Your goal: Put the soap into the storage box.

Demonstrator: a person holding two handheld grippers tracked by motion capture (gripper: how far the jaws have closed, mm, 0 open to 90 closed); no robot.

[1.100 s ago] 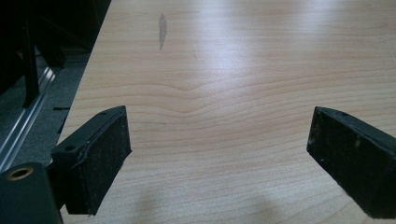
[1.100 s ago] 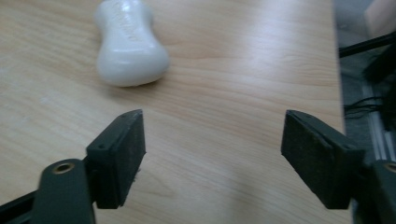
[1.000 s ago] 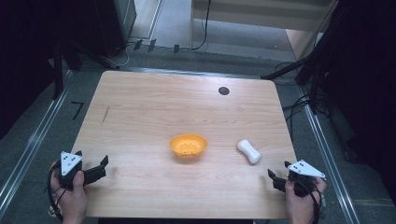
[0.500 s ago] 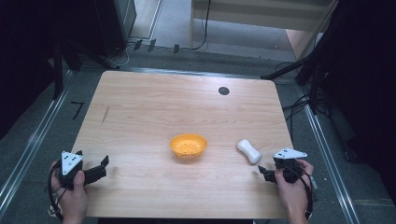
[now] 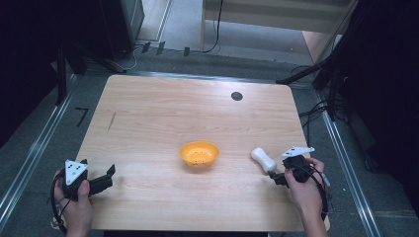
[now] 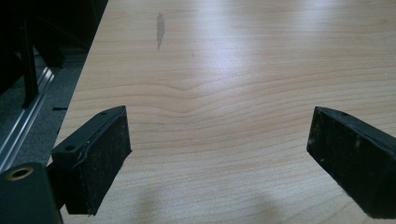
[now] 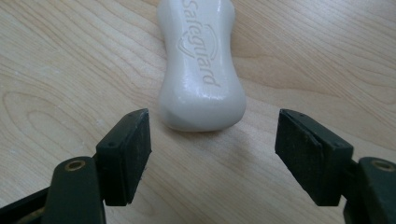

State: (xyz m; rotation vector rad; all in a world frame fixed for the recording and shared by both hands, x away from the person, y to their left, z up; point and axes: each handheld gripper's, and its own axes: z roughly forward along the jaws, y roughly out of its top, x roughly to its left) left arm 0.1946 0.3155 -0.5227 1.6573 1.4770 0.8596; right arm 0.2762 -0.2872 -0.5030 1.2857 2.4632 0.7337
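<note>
Since a second ago the right gripper (image 5: 279, 177) has travelled from the table's near right corner toward ten o'clock, up to the white soap bar (image 5: 263, 159); the left gripper (image 5: 101, 180) has kept its place.

Largest first: the wooden table (image 5: 163, 113) bears an orange bowl (image 5: 199, 153) near its middle, with the soap bar lying flat at the bowl's three o'clock, apart from it. A small dark disc (image 5: 236, 96) sits toward the far edge, at the bowl's one o'clock.

In the right gripper view the jaws stand partly open — the soap bar (image 7: 201, 70) lies just ahead of the pads, not between them, untouched. The left gripper (image 6: 219, 154) rests at the table's seven o'clock corner — jaws spread wide over bare wood, holding nothing.
</note>
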